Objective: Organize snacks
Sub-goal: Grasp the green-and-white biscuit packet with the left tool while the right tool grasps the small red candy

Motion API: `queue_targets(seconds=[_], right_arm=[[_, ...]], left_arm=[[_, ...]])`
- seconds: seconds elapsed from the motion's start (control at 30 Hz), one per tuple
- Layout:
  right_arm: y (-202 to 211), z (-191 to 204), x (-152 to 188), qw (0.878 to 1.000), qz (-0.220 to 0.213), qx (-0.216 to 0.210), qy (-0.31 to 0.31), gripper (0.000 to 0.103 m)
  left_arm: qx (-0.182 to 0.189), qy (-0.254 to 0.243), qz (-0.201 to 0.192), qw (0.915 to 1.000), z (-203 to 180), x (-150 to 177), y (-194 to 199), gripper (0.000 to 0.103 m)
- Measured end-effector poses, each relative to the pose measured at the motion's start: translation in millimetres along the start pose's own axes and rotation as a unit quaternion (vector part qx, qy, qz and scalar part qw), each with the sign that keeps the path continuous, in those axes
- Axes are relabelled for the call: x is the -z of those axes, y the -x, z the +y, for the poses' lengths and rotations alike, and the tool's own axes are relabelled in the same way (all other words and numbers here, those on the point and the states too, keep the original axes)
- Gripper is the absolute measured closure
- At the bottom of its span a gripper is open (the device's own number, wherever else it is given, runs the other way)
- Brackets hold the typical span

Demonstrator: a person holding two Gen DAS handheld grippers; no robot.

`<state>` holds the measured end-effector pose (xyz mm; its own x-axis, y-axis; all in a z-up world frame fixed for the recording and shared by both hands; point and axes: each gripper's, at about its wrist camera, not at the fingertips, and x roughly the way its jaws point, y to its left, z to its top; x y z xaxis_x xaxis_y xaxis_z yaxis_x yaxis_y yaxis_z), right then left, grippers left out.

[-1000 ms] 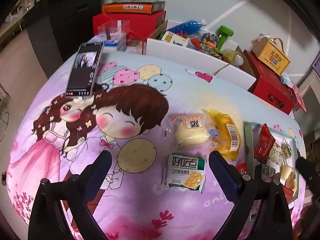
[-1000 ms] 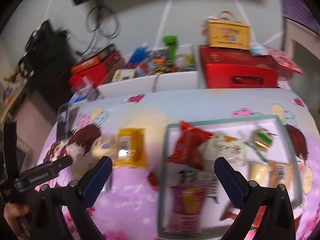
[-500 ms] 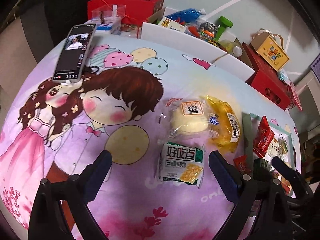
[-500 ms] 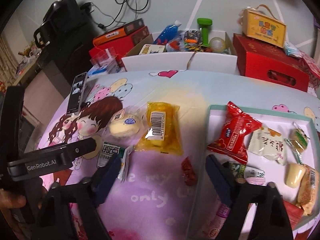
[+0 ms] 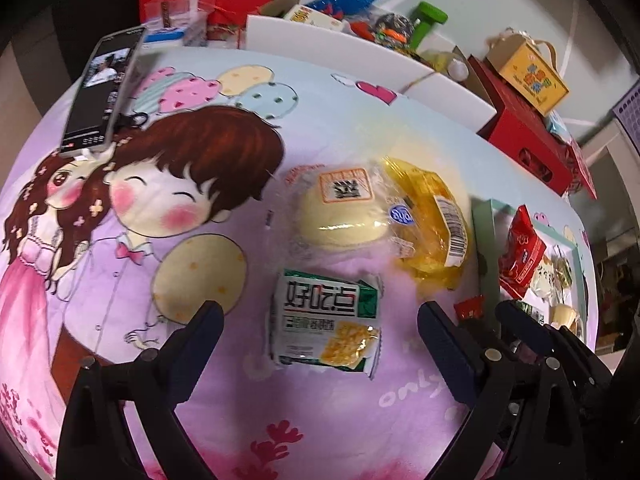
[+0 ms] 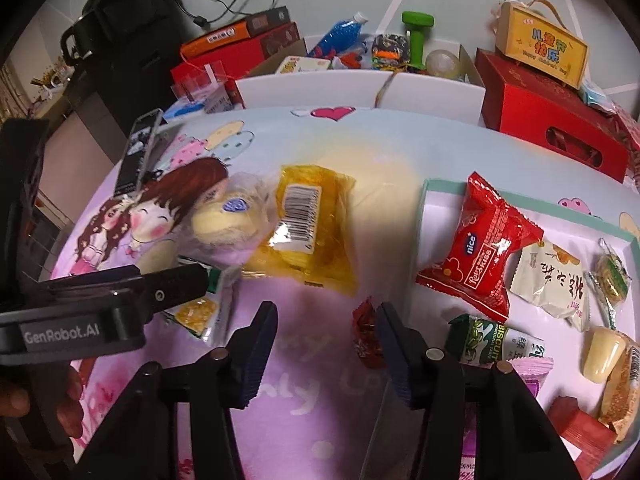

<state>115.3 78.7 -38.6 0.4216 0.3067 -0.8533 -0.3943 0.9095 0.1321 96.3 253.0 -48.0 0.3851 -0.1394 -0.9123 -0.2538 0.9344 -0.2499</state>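
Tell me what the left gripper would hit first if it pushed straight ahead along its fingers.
Probably the green-and-white cracker packet, lying flat on the cartoon-print cloth between the left gripper's open fingers. Past it sits the clear-wrapped pale round bun. Depth is uncertain.

Glossy plastic wrappers (image 5: 430, 224), printed cloth (image 5: 200, 80)

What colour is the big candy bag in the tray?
Red, with white writing. The candy bag shows best in the right wrist view.
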Motion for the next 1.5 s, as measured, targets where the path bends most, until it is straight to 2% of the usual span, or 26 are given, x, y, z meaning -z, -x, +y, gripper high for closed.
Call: queue_targets(seconds=[0.3, 0.5, 0.67, 0.77, 0.97, 1.03, 1.17, 1.27, 1.43, 1.5], right_arm=[[-13, 2, 3, 1.0, 0.016, 0.014, 0.011, 0.055], [-9, 8, 4, 0.999, 0.02, -0.033, 0.011, 0.059], [-12, 10, 6, 0.999, 0.02, 0.012, 0.025, 0.059], [-8, 5, 5, 1.0, 0.012, 0.008, 0.018, 0.06], [-7, -1, 1, 0.999, 0.003, 0.027, 0.019, 0.06], [-7, -1, 1, 0.999, 0.003, 0.031, 0.023, 0.06], [-11, -1, 2, 0.999, 0.01, 0.033, 0.025, 0.061], [-14, 3, 5, 0.999, 0.017, 0.038, 0.034, 0.062], [-17, 2, 8, 0.999, 0.033, -0.006, 0.015, 0.062], [-18, 6, 10, 0.999, 0.039, -0.011, 0.019, 0.062]], left_arm=[[-0.003, -0.01, 0.025, 0.9996, -8, 0, -21, 0.005], [-0.014, -0.013, 0.03, 0.9994, -8, 1, -27, 0.005], [-0.022, -0.009, 0.034, 0.9991, -4, 3, -31, 0.005], [-0.023, -0.01, 0.036, 0.9991, -4, 4, -34, 0.006], [-0.023, -0.014, 0.033, 0.9991, -8, 2, -37, 0.006], [-0.023, -0.016, 0.032, 0.9991, -10, 1, -39, 0.008], [-0.035, -0.016, 0.034, 0.9987, -10, 1, -42, 0.021], [-0.037, -0.014, 0.033, 0.9987, -8, 1, -43, 0.022], [-0.042, -0.003, 0.03, 0.9986, 1, 1, -41, 0.022], [-0.043, 0.002, 0.029, 0.9987, 3, 0, -40, 0.022]])
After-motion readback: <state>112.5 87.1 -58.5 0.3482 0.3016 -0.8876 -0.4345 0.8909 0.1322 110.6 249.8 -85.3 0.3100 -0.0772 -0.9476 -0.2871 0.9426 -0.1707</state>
